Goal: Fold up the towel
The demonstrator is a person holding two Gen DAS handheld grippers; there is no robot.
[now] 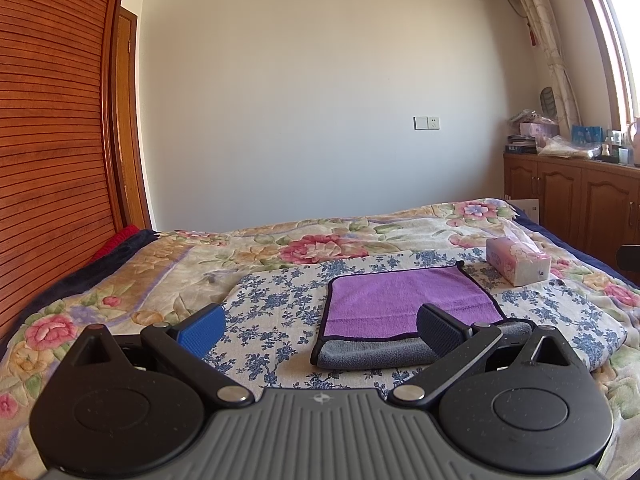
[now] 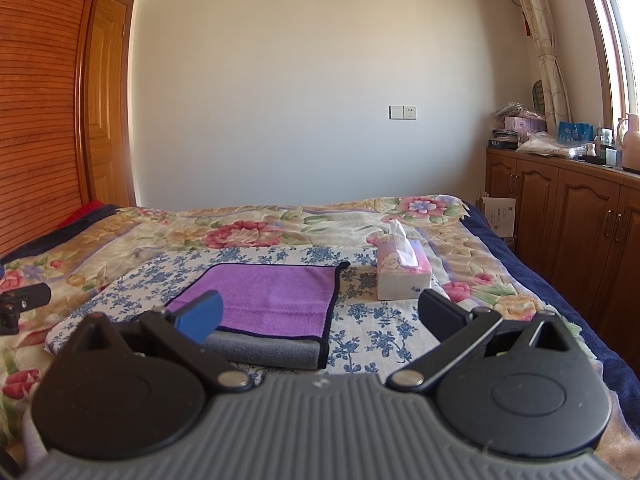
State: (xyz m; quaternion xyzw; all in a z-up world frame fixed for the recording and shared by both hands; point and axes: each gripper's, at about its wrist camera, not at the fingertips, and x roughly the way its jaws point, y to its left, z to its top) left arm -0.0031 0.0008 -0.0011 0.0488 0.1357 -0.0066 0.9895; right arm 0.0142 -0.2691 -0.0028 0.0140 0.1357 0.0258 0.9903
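Now, folded towel (image 1: pixel 404 312), grippers open wide

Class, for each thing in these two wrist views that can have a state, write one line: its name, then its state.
Towel: folded over, purple face up, grey layer showing at the near edge, flat on the blue-flowered cloth.
Tissue box: open, a tissue sticking up from the top.
Left gripper: open, holding nothing.
Right gripper: open, holding nothing.
Cabinet doors: closed.
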